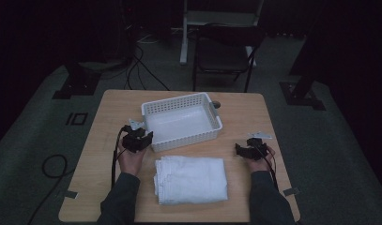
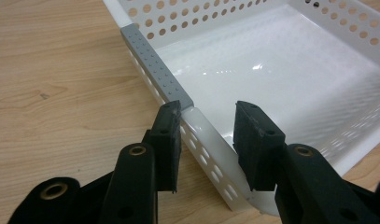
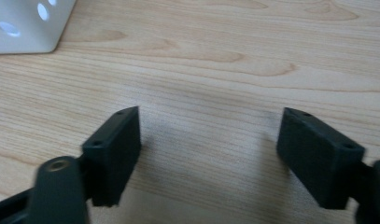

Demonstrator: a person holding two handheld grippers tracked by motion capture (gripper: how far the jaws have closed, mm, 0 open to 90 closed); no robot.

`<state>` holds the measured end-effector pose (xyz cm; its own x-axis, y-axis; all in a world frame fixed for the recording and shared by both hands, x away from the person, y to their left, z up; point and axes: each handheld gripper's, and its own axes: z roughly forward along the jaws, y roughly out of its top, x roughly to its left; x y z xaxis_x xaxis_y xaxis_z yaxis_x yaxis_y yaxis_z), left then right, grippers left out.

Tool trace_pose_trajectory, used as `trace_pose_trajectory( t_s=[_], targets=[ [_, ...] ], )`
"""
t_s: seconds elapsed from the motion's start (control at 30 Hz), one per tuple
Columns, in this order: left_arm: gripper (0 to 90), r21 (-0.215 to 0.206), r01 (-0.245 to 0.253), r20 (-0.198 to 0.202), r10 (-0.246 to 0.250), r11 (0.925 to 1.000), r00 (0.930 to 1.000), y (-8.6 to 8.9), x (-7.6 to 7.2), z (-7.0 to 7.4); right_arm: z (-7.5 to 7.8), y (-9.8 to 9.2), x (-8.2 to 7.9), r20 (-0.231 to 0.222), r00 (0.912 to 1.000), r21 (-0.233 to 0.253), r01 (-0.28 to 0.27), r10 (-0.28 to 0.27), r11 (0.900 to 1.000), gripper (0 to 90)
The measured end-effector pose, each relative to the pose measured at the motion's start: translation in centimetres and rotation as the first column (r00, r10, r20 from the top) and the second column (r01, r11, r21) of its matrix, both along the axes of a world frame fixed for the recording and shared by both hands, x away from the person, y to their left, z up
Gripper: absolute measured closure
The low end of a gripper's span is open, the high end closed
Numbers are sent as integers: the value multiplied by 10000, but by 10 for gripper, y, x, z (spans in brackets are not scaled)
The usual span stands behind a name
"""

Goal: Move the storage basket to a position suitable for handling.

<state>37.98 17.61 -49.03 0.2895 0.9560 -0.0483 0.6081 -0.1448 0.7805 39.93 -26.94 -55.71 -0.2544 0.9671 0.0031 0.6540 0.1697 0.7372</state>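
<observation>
White basket [image 2: 290, 70] rim straddled by spread left claw [image 2: 208, 135]; right claw [image 3: 208, 154] spread, its tips cropped.

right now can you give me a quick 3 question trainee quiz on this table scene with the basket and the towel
1. True or false: the left gripper has its jaws astride the wall of the white perforated plastic basket.
2. Which thing lies nearest the person on the light wooden table? A) the basket B) the folded white cloth towel C) a metal bowl
3. Fill in: the right gripper is held with its jaws ____ over bare wood.

Key
1. True: one jaw is outside the wall and one inside, near the grey studded strip on the rim.
2. B
3. Open, with nothing between them.
</observation>
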Motion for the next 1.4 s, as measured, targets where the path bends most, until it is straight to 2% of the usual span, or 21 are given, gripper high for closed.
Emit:
trace_pose_trajectory(
  t_s=[0.27, 0.37, 0.43, 0.67, 0.83, 1.03, 1.23, 1.4],
  targets=[
    [622, -12, 128, 101, -128, 9999, 9999, 1, 2, -1, 2, -1, -1, -74, 9999, -13, 79, -79, 10000, 341],
    [631, -31, 188, 123, -188, 9998, 9997, 1, 2, -1, 5, 1, -1, -81, 10000, 58, -10, 10, 10000, 433],
    [637, -14, 244, 145, -244, 9997, 9996, 0, 2, -1, 10, 2, -2, -7, 9999, 298, -126, 126, 9995, 481],
    [649, 155, 363, 187, -366, 9992, 9992, -4, 1, -1, 34, 15, -8, 568, 9961, 1161, -734, 671, 9905, 565],
    [649, 221, 399, 183, -403, 9990, 9990, -4, 2, -1, 50, 26, -12, 1066, 9897, 1478, -1110, 957, 9828, 585],
    [661, 246, 568, 174, -573, 9981, 9982, -7, 2, -1, 64, 40, -17, 1554, 9803, 1491, -1454, 1220, 9781, 586],
    [679, 262, 710, 195, -715, 9971, 9972, -11, 1, -1, 63, 47, -16, 1412, 9799, 1475, -1615, 1408, 9758, 593],
    [679, 241, 713, 164, -717, 9972, 9973, -11, 0, -1, 62, 51, -18, 1262, 9781, 1471, -1833, 1653, 9720, 670]
  ],
)
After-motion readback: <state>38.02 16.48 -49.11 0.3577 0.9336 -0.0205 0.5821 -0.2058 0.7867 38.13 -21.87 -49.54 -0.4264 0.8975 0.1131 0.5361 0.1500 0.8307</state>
